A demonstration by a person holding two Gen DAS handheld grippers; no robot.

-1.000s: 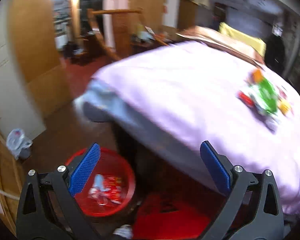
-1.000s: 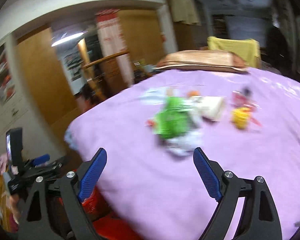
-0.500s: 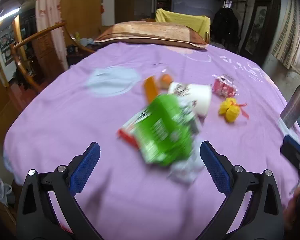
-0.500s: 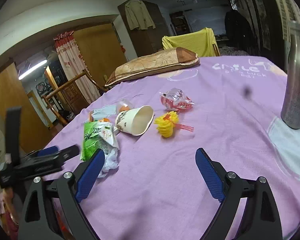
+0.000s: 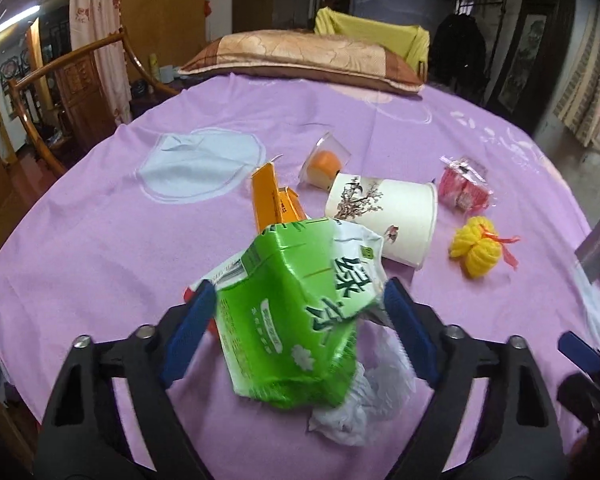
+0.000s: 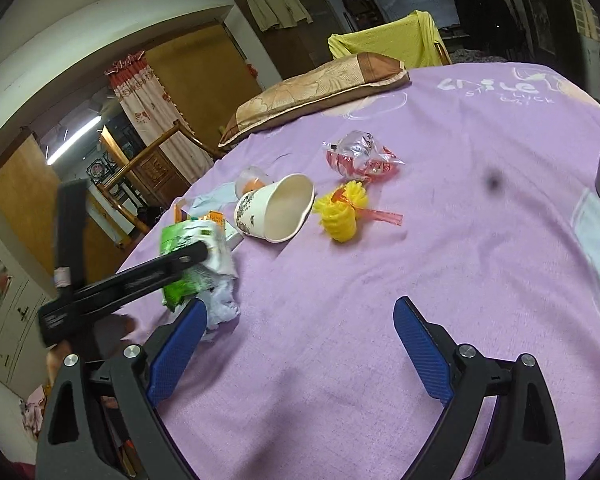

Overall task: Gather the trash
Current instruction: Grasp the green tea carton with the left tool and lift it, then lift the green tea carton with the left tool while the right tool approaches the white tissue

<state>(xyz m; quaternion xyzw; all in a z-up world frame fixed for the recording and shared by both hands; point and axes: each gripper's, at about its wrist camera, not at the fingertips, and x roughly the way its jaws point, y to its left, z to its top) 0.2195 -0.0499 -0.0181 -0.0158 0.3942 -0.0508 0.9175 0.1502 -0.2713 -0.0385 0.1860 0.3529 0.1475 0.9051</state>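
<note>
The left hand-held gripper (image 5: 296, 328) has just been closing and now clamps the green packet (image 5: 296, 320); the right hand-held gripper (image 6: 296, 348) hangs open

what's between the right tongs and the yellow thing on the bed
Nothing: in the right wrist view only bare purple sheet lies between the open right tongs and the yellow trash piece.

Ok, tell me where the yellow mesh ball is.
In the right wrist view the yellow mesh ball lies mid-table on the purple cloth, just right of the tipped paper cup and in front of the red wrapper.
</note>
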